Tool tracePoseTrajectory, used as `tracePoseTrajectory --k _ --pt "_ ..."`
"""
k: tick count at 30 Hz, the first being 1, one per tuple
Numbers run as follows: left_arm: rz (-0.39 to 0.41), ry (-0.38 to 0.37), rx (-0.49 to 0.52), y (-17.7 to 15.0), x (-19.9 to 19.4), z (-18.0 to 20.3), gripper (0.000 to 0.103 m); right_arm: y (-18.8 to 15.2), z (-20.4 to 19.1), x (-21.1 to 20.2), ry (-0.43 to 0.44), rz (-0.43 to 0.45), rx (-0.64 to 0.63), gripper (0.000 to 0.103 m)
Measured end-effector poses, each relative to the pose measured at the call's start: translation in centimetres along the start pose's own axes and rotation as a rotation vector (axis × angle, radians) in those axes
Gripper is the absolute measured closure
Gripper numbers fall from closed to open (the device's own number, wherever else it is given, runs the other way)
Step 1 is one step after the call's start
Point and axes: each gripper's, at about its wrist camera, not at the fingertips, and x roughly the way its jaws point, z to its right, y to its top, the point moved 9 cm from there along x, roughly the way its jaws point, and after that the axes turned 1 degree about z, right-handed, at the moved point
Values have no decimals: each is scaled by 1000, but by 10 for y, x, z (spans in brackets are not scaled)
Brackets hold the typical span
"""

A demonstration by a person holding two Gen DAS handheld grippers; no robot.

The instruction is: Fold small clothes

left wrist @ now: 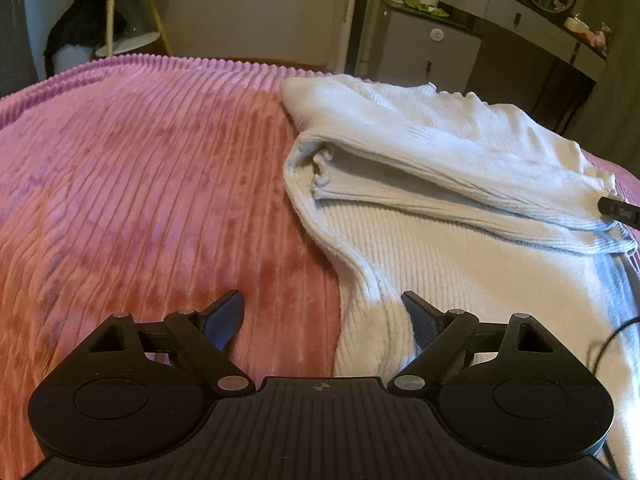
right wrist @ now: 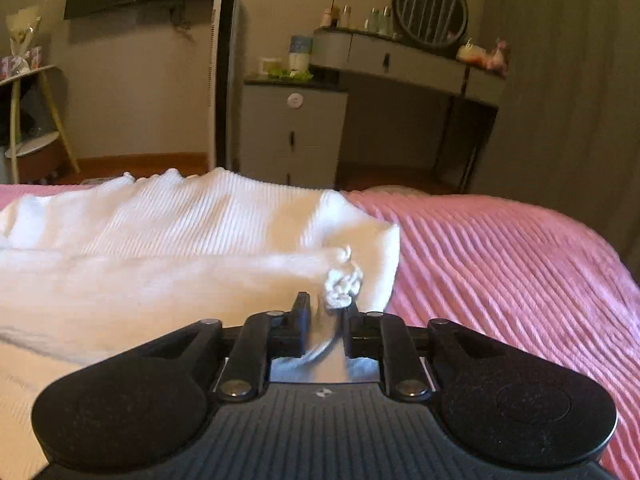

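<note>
A white ribbed knit garment [left wrist: 440, 184] lies partly folded on a pink ribbed bedspread [left wrist: 140, 180]; its sleeve is laid across the body. My left gripper [left wrist: 322, 308] is open and empty, low over the garment's near left edge, one finger over the bedspread, the other over the cloth. My right gripper [right wrist: 326, 308] is shut on a bunched frilly edge of the garment [right wrist: 200, 240] at its right side. Its black tip [left wrist: 616, 208] shows at the right edge of the left wrist view.
The bedspread [right wrist: 520, 272] stretches to the right of the garment. Beyond the bed stand a grey drawer cabinet [right wrist: 292, 132], a dressing table [right wrist: 400, 64] with a round mirror and bottles, and a small round shelf stand [left wrist: 120, 12].
</note>
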Motion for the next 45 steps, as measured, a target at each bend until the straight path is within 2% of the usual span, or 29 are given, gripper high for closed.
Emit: tracePoseTrajectory --k 1,2,4,7,10,12,13,14,17,19,22,24,25,26,28,31,33,34,36,38,39,40,42,45 --pt "4 2 5 0 1 0 12 3 3 -13 21 32 29 77" --pt "6 3 10 1 1 0 12 5 7 -25 40 50 60 61" --pt "10 2 8 1 1 0 12 3 15 -56 109 52 145 47" --pt "15 1 5 0 0 -1 16 -23 25 -102 187 -6 230 46" --pt "7 17 8 -8 -12 0 23 -58 35 -139 222 -126 266 43" --pt "-5 34 7 -15 -22 1 27 -81 43 -159 258 -185 285 32" --pt "-15 33 10 -19 -27 4 27 -90 46 -168 269 -209 290 23" --pt "-24 33 16 -22 -30 5 27 -98 50 -176 266 -224 294 19" --pt "-50 30 66 -36 -42 10 27 -112 63 -192 265 -269 320 19" --pt "-62 23 91 -47 -51 11 28 -124 69 -197 296 -316 375 19" --pt "-86 6 83 -60 -60 8 29 -146 72 -194 312 -385 430 20" --pt "-104 4 63 -66 -66 4 31 -161 71 -190 299 -429 439 28" --pt "-112 8 58 -68 -69 3 31 -167 70 -188 301 -447 444 38" --pt "-122 13 55 -70 -71 2 31 -173 70 -187 302 -460 453 44" --pt "-139 20 53 -75 -75 0 38 -175 72 -188 303 -455 473 49" --pt "-150 31 57 -80 -78 -2 44 -173 69 -191 321 -450 449 64" --pt "-156 41 55 -83 -80 -3 48 -174 68 -193 320 -453 417 68" --pt "-155 42 55 -83 -81 -3 54 -173 67 -194 328 -453 414 71" --pt "-162 33 50 -84 -82 -2 64 -173 68 -195 330 -455 407 72" --pt "-168 26 42 -85 -83 -2 68 -174 69 -195 329 -467 414 72" --pt "-170 25 41 -86 -84 -2 74 -175 70 -195 328 -475 422 71" --pt "-171 22 36 -86 -86 -3 81 -176 71 -196 333 -481 427 70" --pt "-181 -9 2 -87 -88 -6 89 -177 72 -195 330 -498 421 65" --pt "-193 -45 -65 -89 -92 -14 91 -179 73 -197 342 -507 425 64"
